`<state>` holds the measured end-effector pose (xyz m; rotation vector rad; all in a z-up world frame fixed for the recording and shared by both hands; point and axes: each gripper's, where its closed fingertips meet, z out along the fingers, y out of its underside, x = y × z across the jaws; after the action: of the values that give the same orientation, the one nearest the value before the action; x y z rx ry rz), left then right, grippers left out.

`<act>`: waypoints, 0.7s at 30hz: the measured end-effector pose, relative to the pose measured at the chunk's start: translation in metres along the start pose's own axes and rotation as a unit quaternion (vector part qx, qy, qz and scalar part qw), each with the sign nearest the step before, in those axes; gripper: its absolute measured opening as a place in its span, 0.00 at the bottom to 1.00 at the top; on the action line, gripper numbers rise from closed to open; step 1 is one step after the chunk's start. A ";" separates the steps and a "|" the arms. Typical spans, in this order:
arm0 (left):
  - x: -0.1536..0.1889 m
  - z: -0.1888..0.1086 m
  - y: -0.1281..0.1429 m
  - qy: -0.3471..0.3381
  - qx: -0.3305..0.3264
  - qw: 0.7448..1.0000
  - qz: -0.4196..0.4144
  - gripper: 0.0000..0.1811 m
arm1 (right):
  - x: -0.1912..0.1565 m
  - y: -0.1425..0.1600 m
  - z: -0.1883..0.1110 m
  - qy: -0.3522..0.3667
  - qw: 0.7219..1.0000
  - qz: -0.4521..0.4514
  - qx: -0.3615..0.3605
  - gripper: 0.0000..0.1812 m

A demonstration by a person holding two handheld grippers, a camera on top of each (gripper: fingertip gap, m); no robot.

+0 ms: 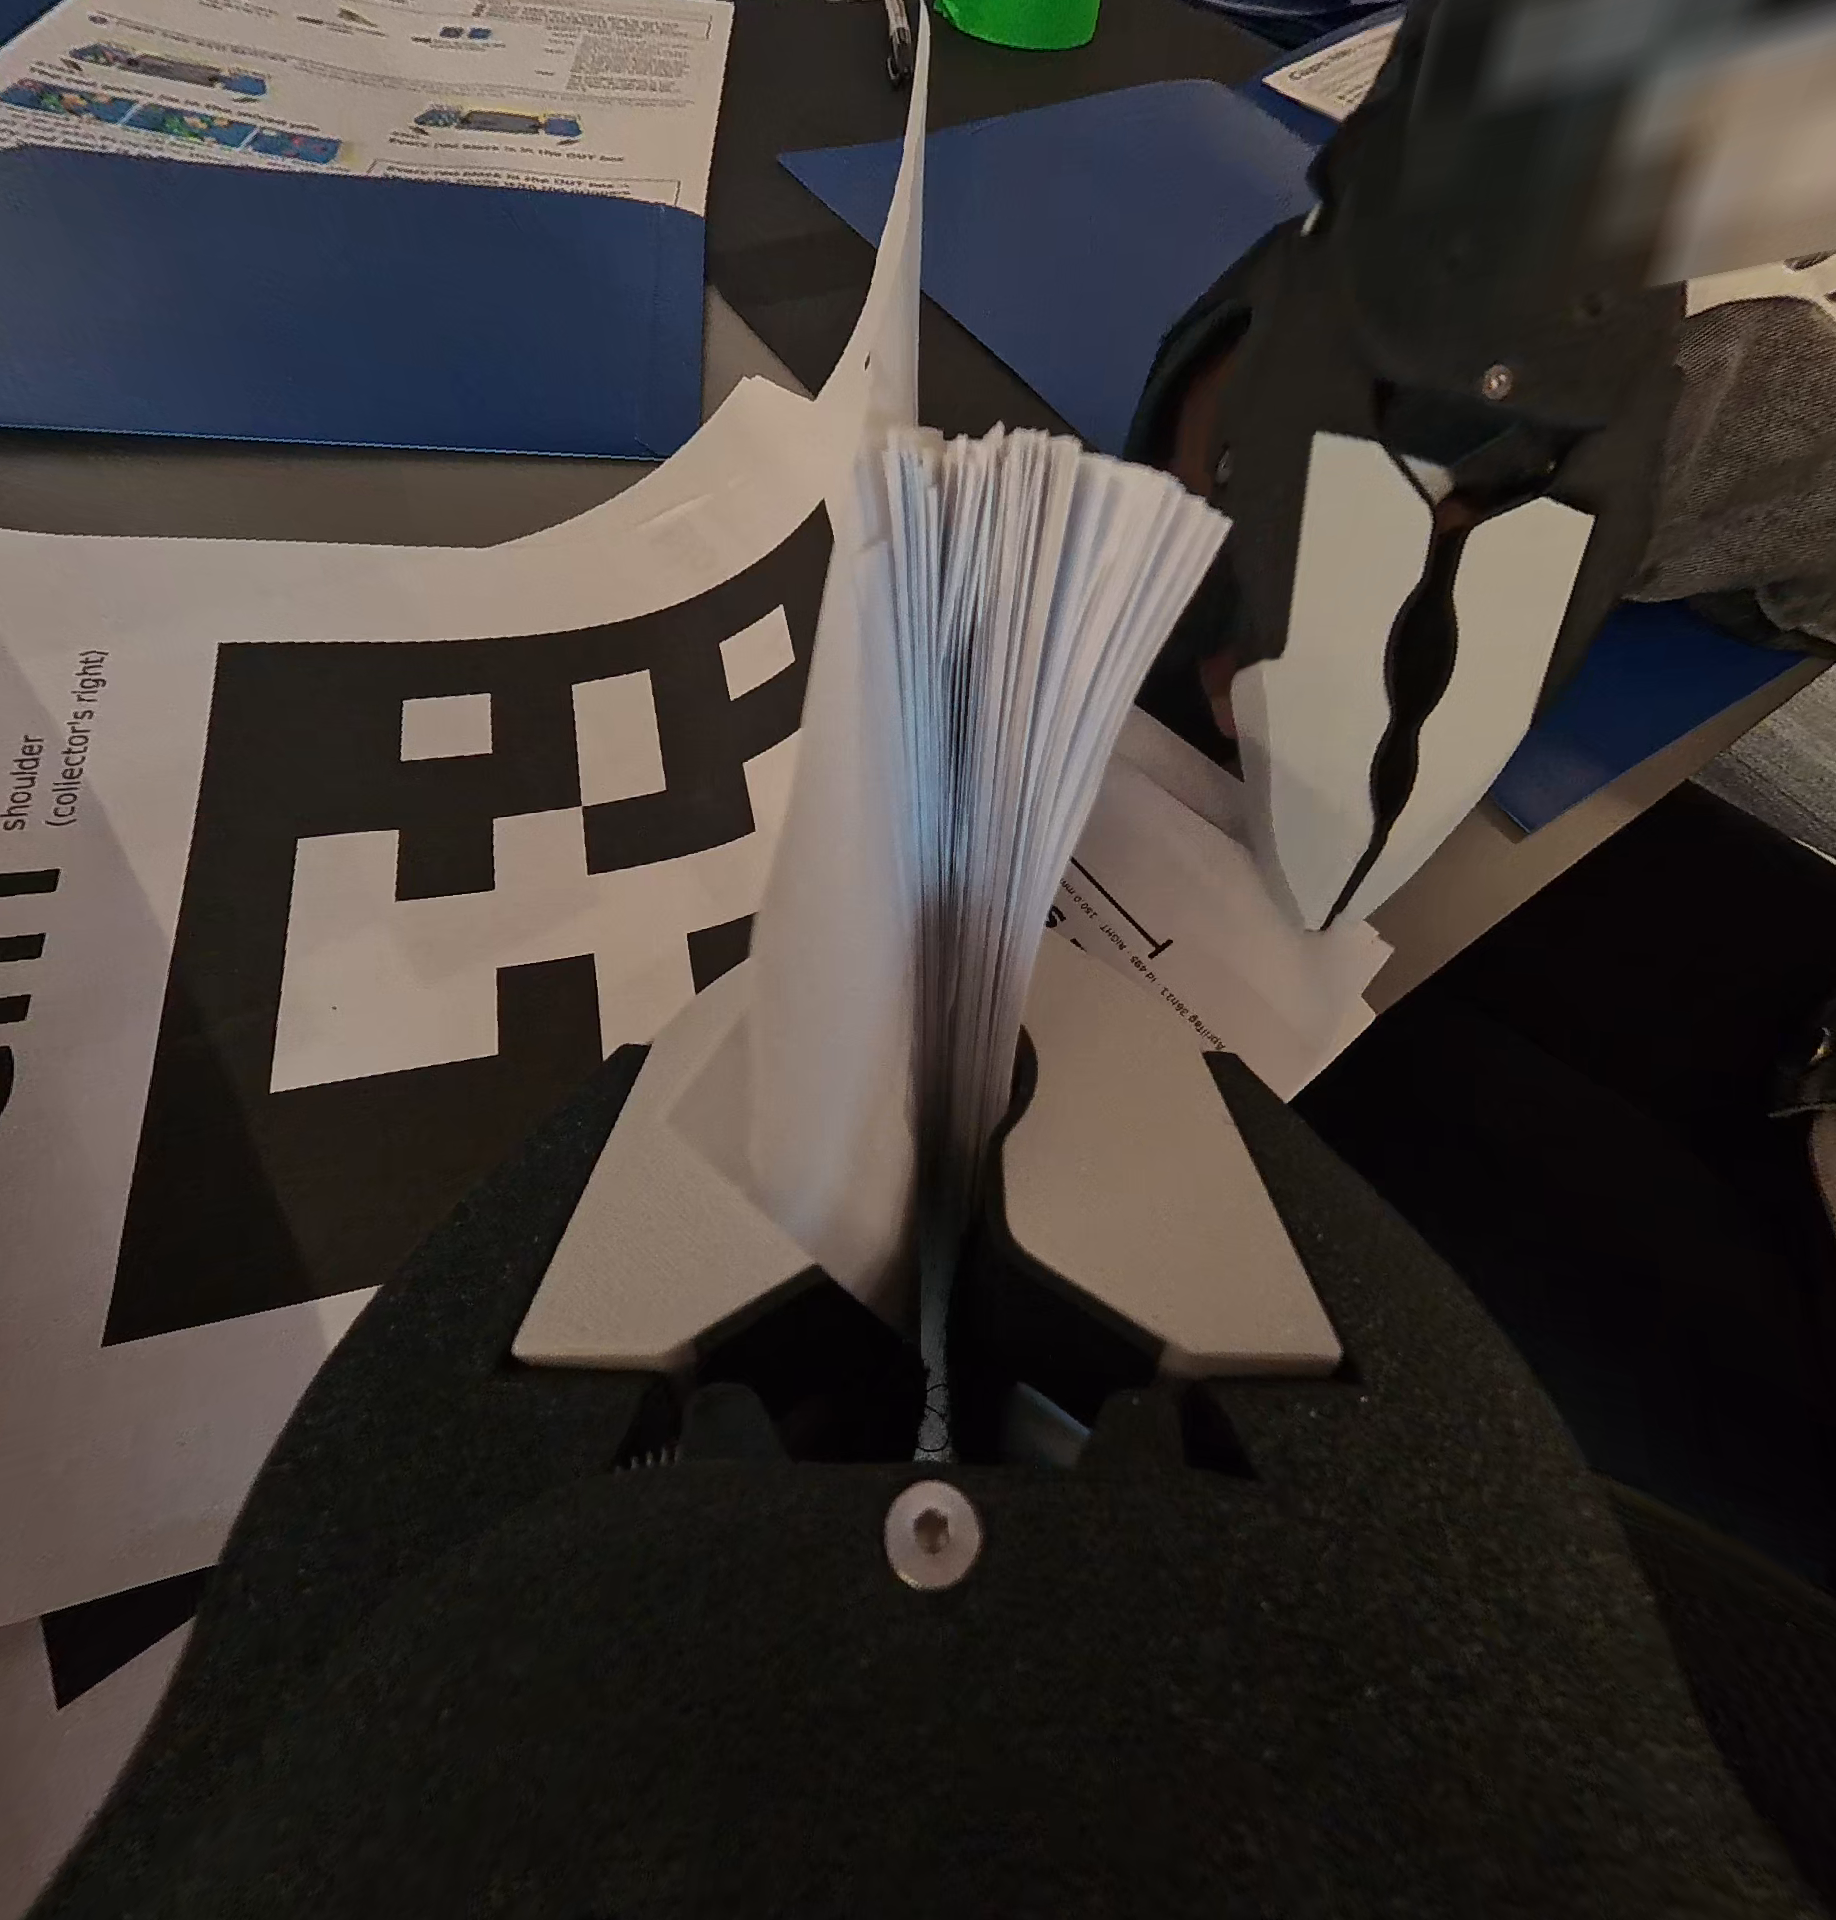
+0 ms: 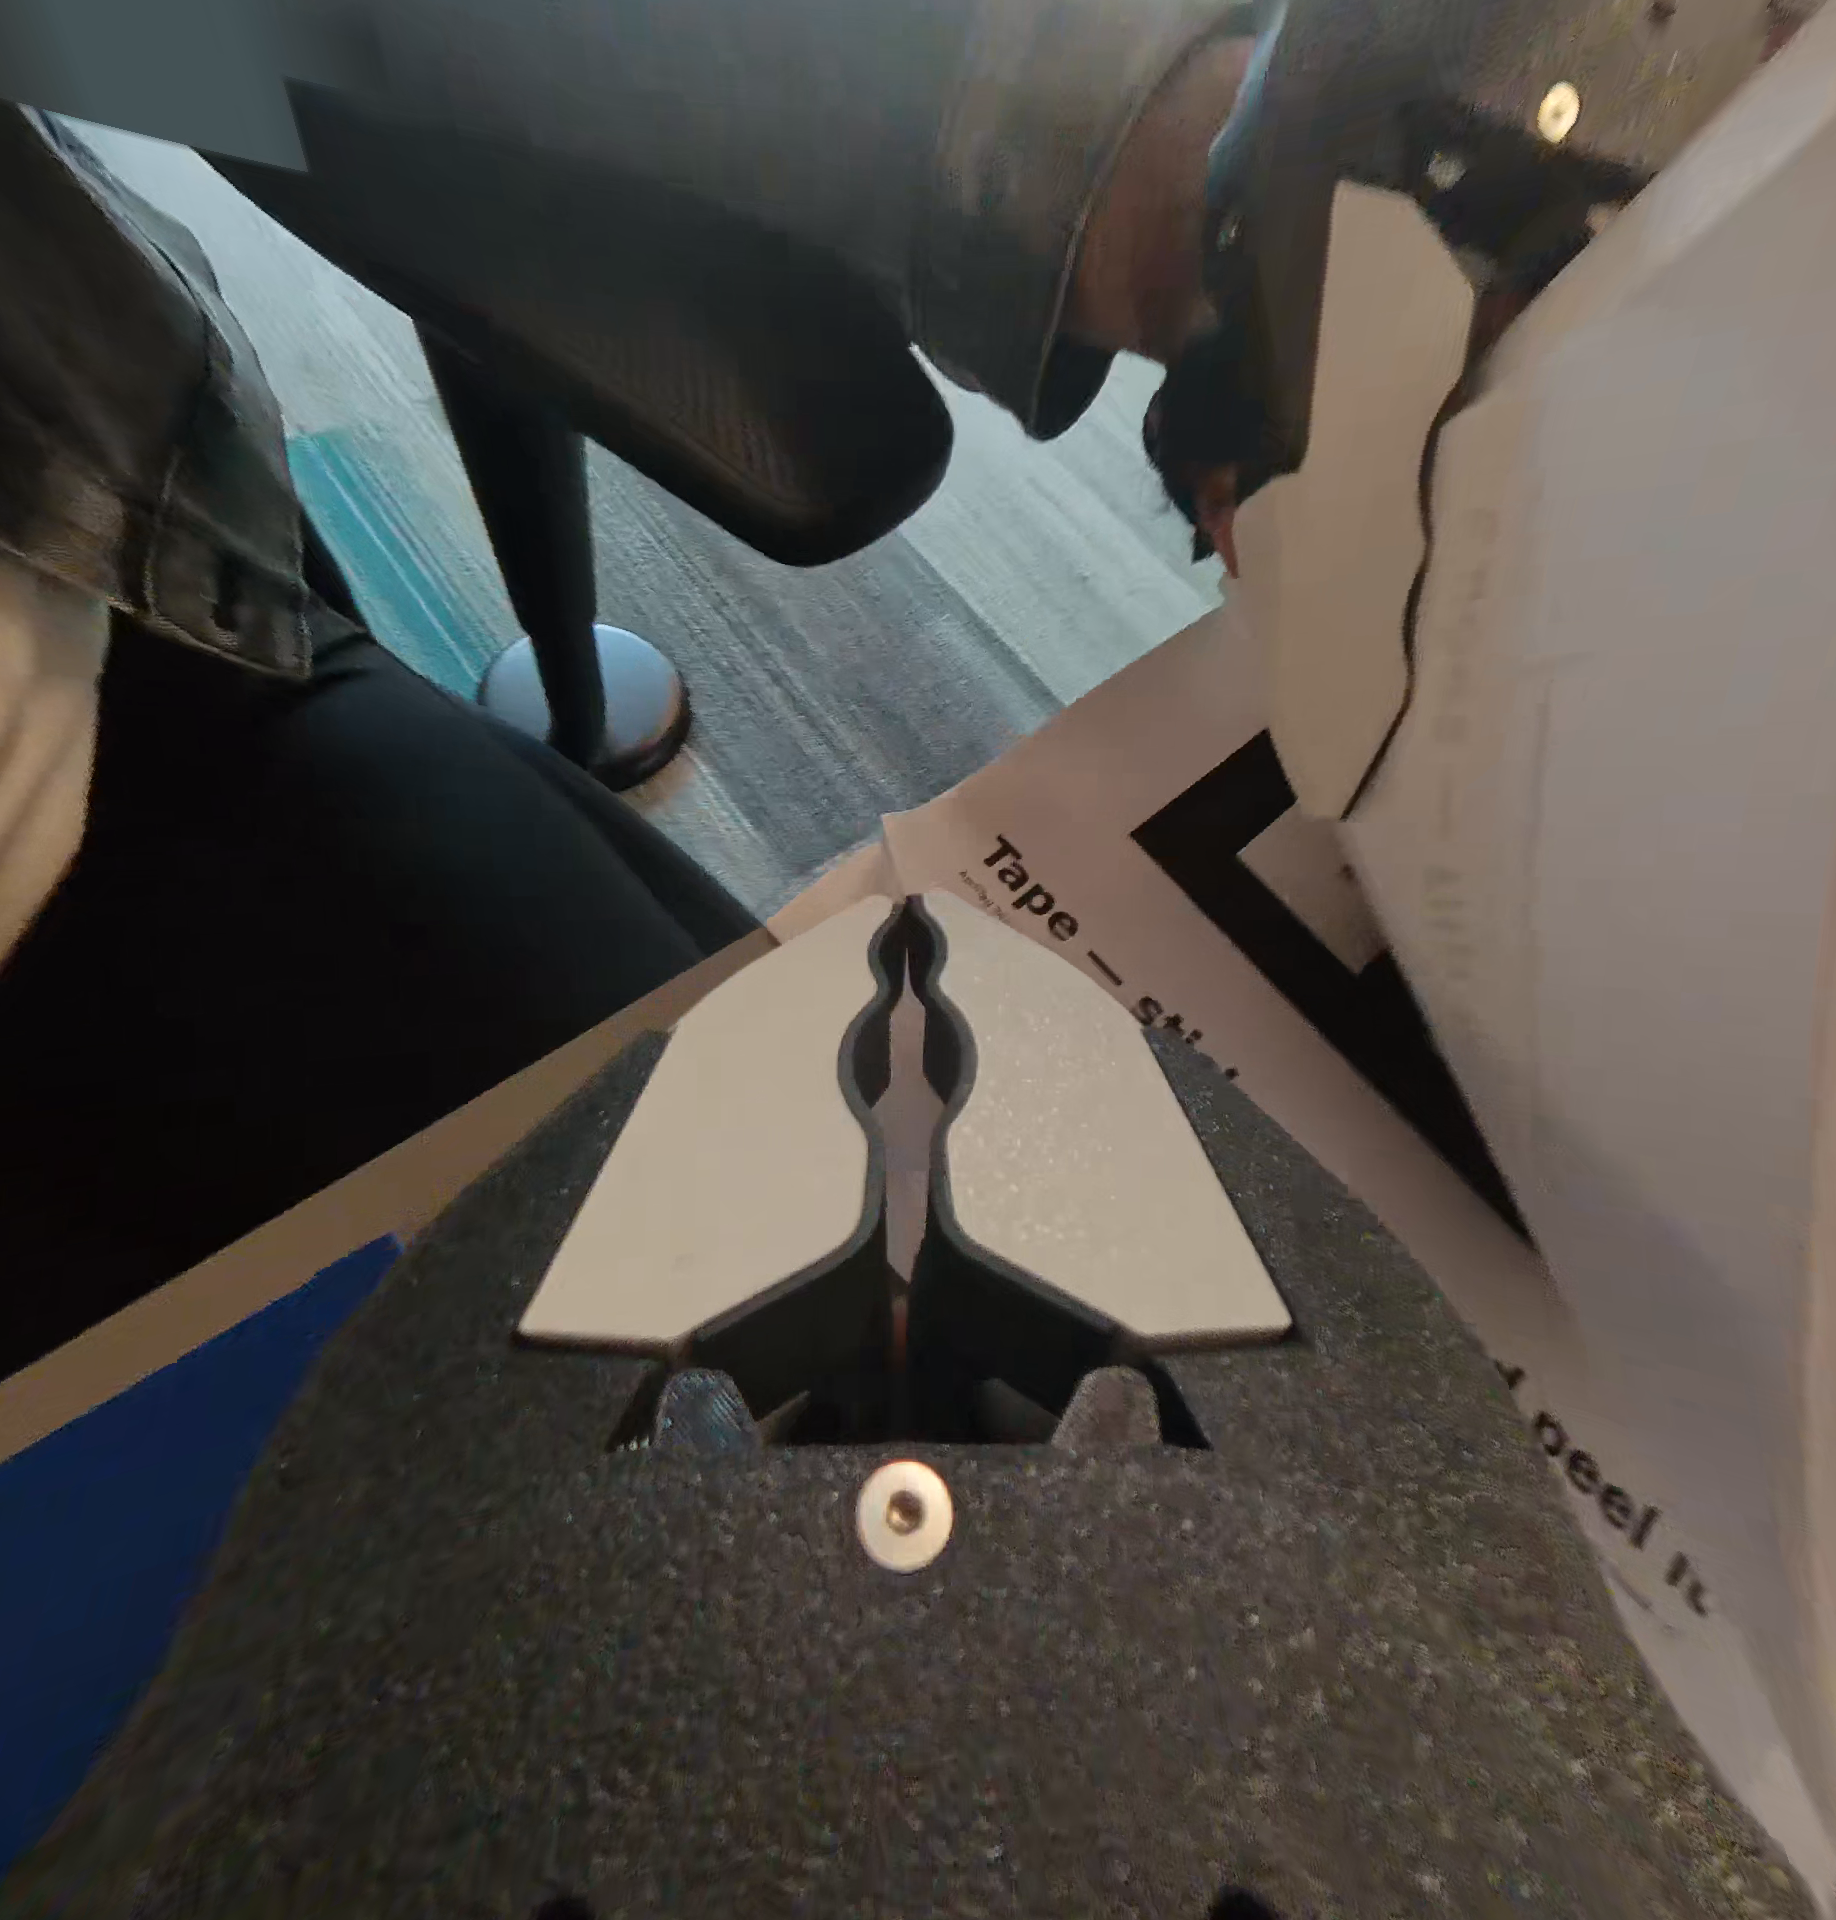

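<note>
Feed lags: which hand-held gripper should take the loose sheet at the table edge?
Probably right: the right hand-held gripper already sits at the loose sheet; the left hand-held gripper is clamping the paper stack.

Both grippers same build: left gripper (image 1: 955, 1049) and right gripper (image 2: 909, 914) have rough black body, pale grey wavy-edged fingers (image 2: 727, 1164), one silver screw (image 2: 903, 1513) centred. Person wears grey denim sleeve (image 1: 1766, 457).

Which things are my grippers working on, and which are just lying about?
In hand: thick stack of white paper sheets, clamped in left gripper; printed white sheet corner, at tips of shut right gripper.
Lying about: blue card folders; black-and-white marker-pattern sheet; green plastic object.
</note>
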<state>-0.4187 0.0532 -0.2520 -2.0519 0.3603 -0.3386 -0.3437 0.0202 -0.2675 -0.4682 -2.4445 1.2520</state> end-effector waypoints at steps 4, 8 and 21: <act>-0.002 -0.002 -0.003 -0.002 0.011 1.000 -0.010 0.10 | 0.019 -0.019 -0.014 0.070 0.996 -0.018 0.047 0.00; -0.005 -0.006 -0.008 0.002 0.035 0.999 -0.041 0.09 | 0.033 -0.035 -0.026 0.136 0.986 -0.045 0.082 0.00; -0.007 -0.007 -0.010 0.007 0.050 0.997 -0.064 0.09 | 0.042 -0.031 -0.031 0.120 0.984 0.055 0.118 0.00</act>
<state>-0.4270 0.0546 -0.2406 -1.9798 0.2155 -0.4412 -0.3711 0.0432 -0.2182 -0.6522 -2.0655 1.4177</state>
